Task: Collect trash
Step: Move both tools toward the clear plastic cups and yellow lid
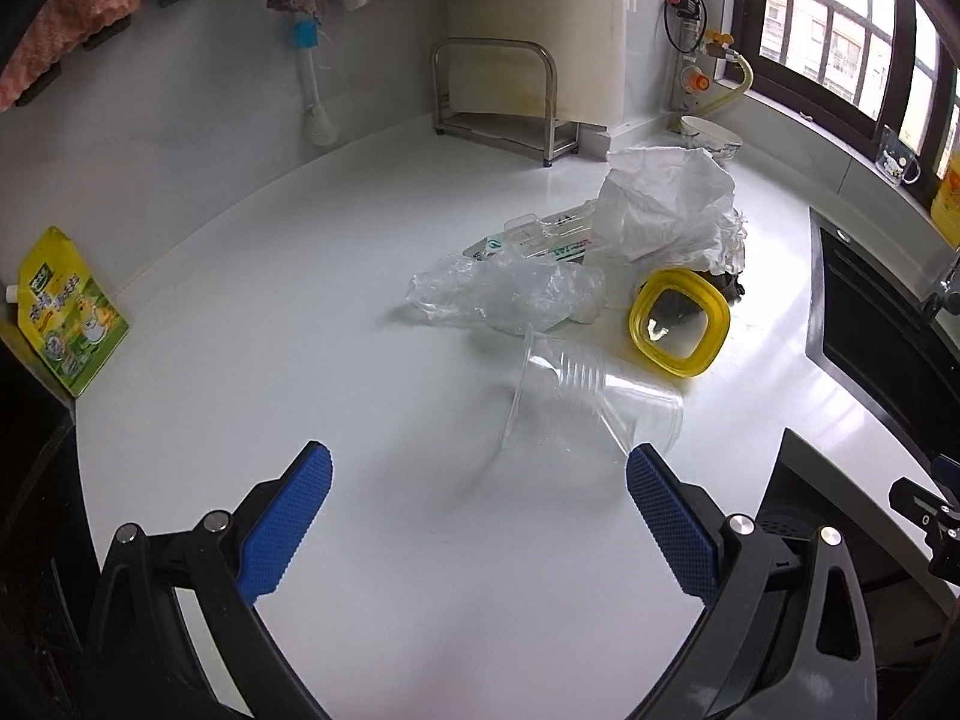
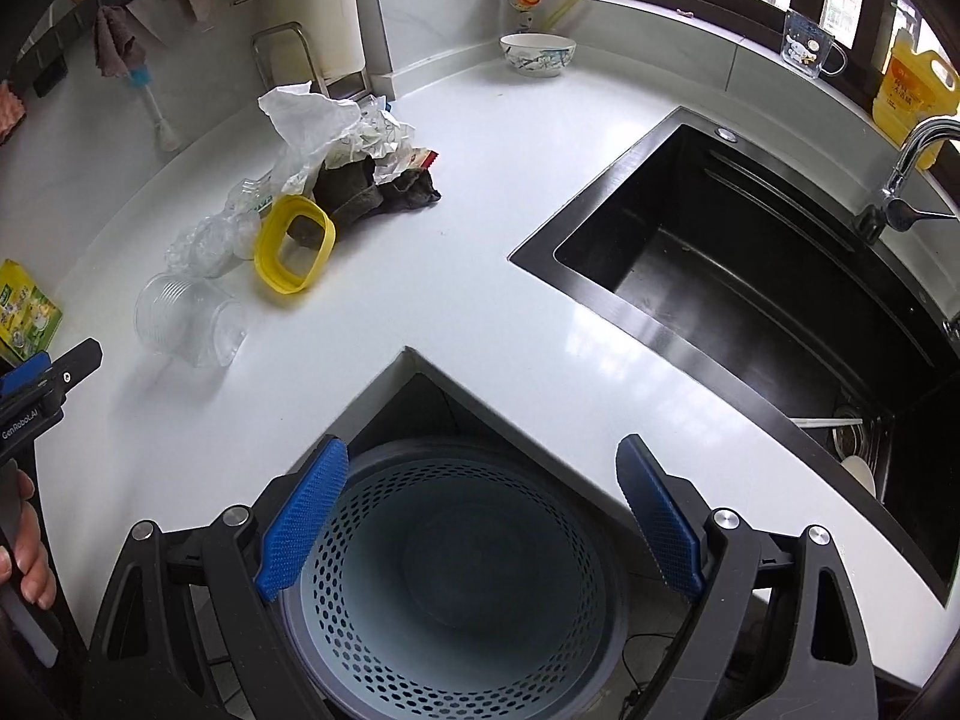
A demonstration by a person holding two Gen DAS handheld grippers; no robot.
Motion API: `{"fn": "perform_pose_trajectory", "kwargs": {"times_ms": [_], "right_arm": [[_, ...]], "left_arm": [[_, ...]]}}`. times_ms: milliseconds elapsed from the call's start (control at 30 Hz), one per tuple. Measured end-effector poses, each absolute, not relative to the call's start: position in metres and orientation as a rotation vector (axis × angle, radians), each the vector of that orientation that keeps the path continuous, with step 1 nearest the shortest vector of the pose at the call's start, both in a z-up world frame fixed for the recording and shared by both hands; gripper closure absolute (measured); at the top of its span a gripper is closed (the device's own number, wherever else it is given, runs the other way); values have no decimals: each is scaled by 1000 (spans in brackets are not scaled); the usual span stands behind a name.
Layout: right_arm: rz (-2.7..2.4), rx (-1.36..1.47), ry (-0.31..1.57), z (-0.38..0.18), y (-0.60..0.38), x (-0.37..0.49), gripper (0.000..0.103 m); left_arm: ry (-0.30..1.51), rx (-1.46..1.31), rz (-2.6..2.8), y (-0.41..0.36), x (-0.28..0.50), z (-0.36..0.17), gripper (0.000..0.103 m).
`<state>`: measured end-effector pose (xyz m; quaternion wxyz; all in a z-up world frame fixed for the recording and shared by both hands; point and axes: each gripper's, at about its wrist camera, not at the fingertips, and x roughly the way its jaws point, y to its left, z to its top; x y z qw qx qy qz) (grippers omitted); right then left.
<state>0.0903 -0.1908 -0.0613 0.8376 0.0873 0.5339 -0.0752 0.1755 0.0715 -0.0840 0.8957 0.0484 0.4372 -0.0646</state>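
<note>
A heap of trash lies on the white counter [image 1: 270, 252]: clear plastic cups on their side [image 1: 591, 405] [image 2: 189, 318], a yellow-rimmed lid [image 1: 678, 321] [image 2: 294, 252], crumpled clear film [image 1: 504, 297], a white plastic bag [image 1: 666, 210] [image 2: 312, 117] and a dark rag [image 2: 372, 189]. My left gripper [image 1: 480, 480] is open and empty, just short of the cups. My right gripper [image 2: 480, 480] is open and empty, above a perforated grey waste bin [image 2: 456, 588] that stands below the counter's notch.
A black sink [image 2: 750, 252] with a tap [image 2: 906, 162] is on the right. A yellow-green pouch [image 1: 66, 312] lies at the counter's left edge. A bowl [image 2: 537, 54], a steel rack [image 1: 498, 96], a mug [image 2: 810, 51] and a yellow bottle [image 2: 912, 90] stand along the back.
</note>
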Motion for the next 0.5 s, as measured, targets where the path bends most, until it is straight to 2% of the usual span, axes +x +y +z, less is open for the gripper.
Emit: {"fn": "perform_pose_trajectory", "kwargs": {"times_ms": [500], "right_arm": [[-294, 214, 1191, -87, -174, 122, 16]], "left_arm": [[927, 188, -562, 55, 231, -130, 6]]}}
